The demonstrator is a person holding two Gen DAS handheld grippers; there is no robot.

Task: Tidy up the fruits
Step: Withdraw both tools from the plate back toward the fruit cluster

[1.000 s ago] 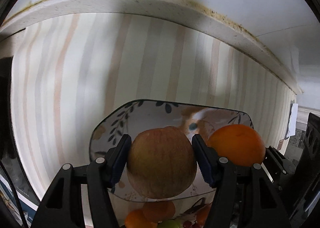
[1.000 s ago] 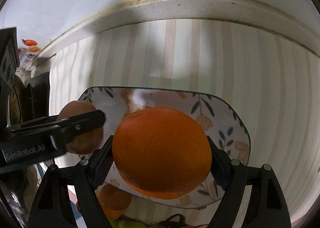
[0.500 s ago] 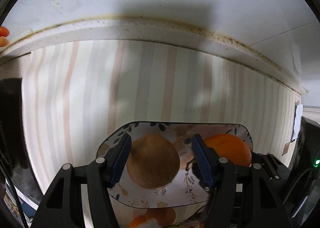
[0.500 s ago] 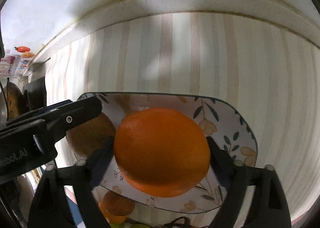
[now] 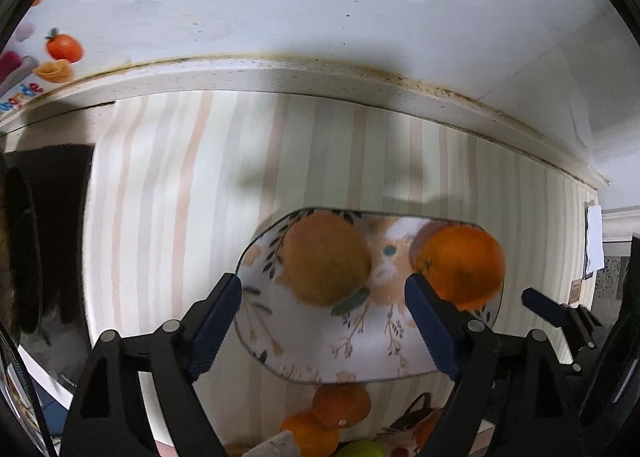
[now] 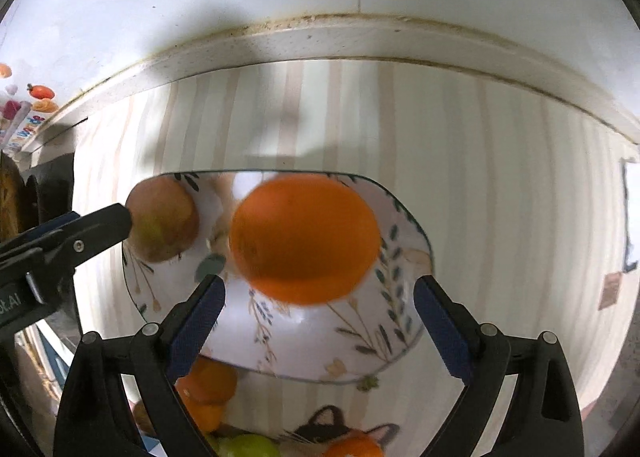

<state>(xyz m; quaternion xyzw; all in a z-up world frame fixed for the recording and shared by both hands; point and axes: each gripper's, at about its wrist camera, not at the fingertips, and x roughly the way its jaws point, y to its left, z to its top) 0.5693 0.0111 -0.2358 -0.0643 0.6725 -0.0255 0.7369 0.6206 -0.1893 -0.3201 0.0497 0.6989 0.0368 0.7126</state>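
A floral plate (image 5: 360, 353) lies on the striped cloth. On it rest a brownish apple (image 5: 326, 259) on the left and an orange (image 5: 460, 265) on the right. My left gripper (image 5: 324, 317) hangs above the plate with its jaws opening; the apple sits beyond its pads, untouched. In the right wrist view the orange (image 6: 304, 237) lies on the plate (image 6: 304, 345) beside the apple (image 6: 164, 225). My right gripper (image 6: 320, 309) stands open above the orange and is clear of it. One finger (image 6: 100, 223) of the left gripper reaches in from the left.
Below the plate's near edge lie more oranges (image 5: 340, 405) and a green fruit (image 5: 360, 451). A cat-patterned item (image 6: 340, 433) sits there too. The striped cloth (image 5: 180, 217) ends at a stained wall edge (image 5: 320, 73). A dark object (image 5: 52, 237) stands at the left.
Both grippers have let go of their fruit and risen. The apple and the orange now lie on the plate. The left jaws have spread wider.
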